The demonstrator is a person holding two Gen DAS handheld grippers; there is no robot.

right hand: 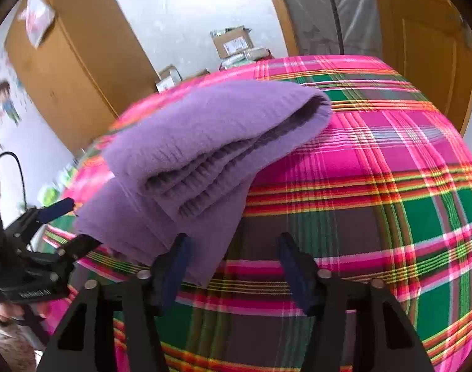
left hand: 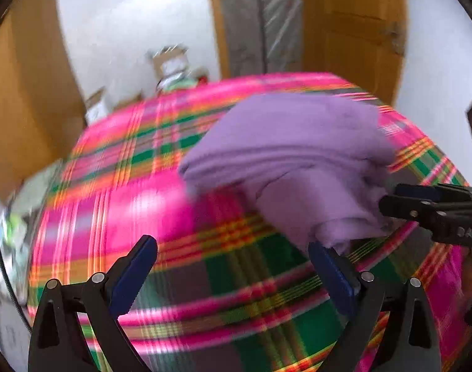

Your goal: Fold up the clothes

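Pink plaid tablecloth [right hand: 375,167] carries the folded purple garment [right hand: 204,136], soft, thick and floppy, best pinched at its near layered edge, while my left gripper [left hand: 232,266] and right gripper [right hand: 232,266] gape empty beside it.

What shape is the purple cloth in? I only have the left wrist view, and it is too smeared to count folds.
Observer: In the right wrist view the purple cloth is sharp. It is folded into several stacked layers, with the ribbed edges facing the camera.
Operator: Is the right gripper clamped on it? I only see that gripper side-on.
Observer: No. The right gripper is open with nothing between its fingers. The cloth's lower edge hangs beside one finger.
Operator: And my own gripper, seen from outside?
Observer: The left gripper is open too, with its tips at the cloth's lower corner over the plaid cover.
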